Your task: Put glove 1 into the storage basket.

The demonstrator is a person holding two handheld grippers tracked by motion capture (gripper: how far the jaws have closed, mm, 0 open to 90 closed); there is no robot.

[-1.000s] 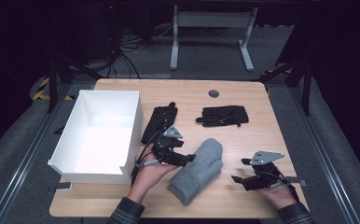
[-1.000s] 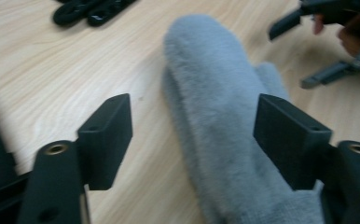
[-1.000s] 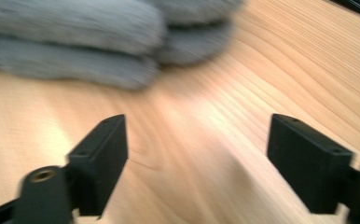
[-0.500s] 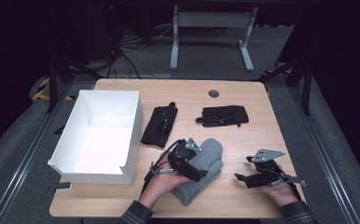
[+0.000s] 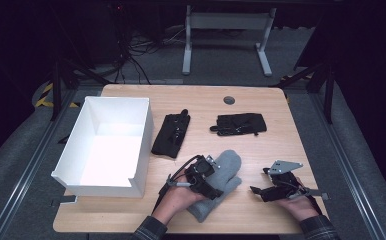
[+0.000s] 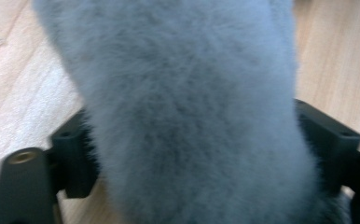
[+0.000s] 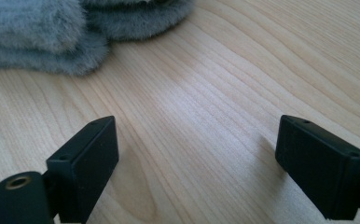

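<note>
A grey fuzzy mitten [image 5: 229, 166] lies on the wooden table [image 5: 281, 145] near its front edge. My left gripper [image 5: 212, 184] sits over the mitten's lower half. In the left gripper view the mitten [image 6: 187, 107] fills the gap and its fur presses against both fingers [image 6: 75, 158]. These jaws have just been closing on it. My right gripper [image 5: 255, 191] rests low over bare wood to the right of the mitten and points left. Its jaws have opened a little wider, with nothing between them [image 7: 211, 144]. The mitten's edge [image 7: 43, 42] lies ahead of them.
A white open box [image 5: 146, 145] stands at the left. Two black gloves lie behind the mitten, one [image 5: 172, 134] by the box and one [image 5: 238, 123] at centre right. A round grommet [image 5: 229, 100] sits near the far edge.
My left hand has moved right and down, from beside the mitten's left edge onto it. The mitten now sits between its jaws. The right hand has stayed in place.
</note>
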